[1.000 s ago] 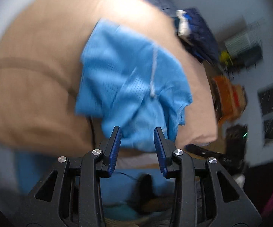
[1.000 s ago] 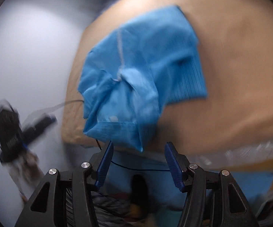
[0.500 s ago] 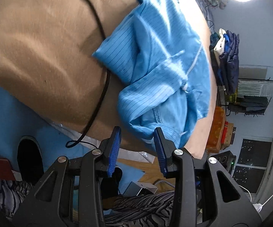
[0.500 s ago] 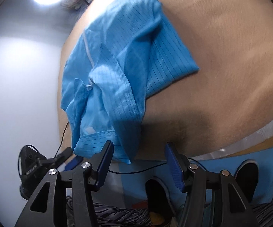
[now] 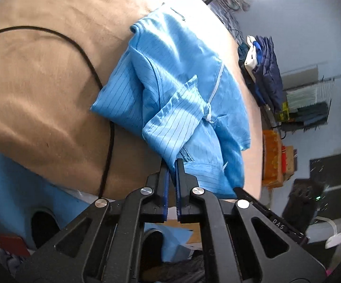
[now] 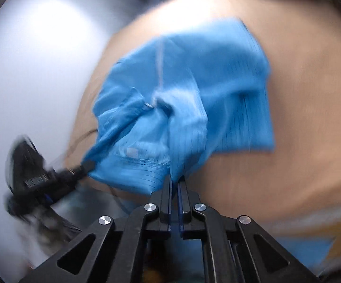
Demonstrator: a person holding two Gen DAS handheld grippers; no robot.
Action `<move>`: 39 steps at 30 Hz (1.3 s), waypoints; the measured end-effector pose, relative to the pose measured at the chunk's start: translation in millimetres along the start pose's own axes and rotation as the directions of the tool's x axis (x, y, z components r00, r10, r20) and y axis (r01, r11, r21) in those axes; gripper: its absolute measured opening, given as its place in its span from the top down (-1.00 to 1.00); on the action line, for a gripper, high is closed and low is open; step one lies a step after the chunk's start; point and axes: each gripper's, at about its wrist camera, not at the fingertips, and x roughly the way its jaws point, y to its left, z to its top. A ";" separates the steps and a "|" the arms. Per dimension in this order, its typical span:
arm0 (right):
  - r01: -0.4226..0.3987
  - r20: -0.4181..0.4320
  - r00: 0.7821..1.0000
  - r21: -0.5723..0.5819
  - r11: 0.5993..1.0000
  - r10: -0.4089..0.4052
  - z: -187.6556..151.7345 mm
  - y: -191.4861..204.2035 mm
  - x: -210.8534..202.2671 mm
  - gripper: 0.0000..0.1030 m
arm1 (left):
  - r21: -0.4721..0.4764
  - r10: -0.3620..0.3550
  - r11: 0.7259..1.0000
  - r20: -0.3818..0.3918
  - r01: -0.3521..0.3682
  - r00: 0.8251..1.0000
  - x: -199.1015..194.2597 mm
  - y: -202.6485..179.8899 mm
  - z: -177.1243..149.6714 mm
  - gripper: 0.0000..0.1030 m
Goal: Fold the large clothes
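A crumpled blue pinstriped garment (image 5: 177, 103) lies on the tan-covered counter (image 5: 40, 89), filling the middle of both views, with its near hem hanging over the counter's lower edge. The left tongs (image 5: 172, 165), at lower centre of the left wrist view, have just clamped together on a fold of that hem. The right tongs (image 6: 175, 179), in the blurred right wrist view, have likewise just pinched the cloth's lower edge. A black cable (image 5: 99, 82) runs across the counter at left and under the garment.
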 end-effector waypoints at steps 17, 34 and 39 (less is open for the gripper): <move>-0.140 0.001 0.990 -0.069 0.988 0.141 -39.1 -0.7 -12.4 0.60 | 0.142 0.032 0.989 0.018 -0.034 0.999 7.2 -7.9 -8.8 0.96; 0.078 0.161 0.986 -0.217 0.973 -0.043 -33.2 12.8 30.1 0.67 | 0.198 0.062 0.979 -0.050 -0.051 0.997 20.2 -0.3 -20.6 0.96; 0.017 0.119 0.993 -0.197 0.980 0.007 -43.9 -10.8 -18.8 0.62 | 0.305 0.038 0.952 0.000 -0.036 0.999 -17.0 -23.8 -19.5 0.95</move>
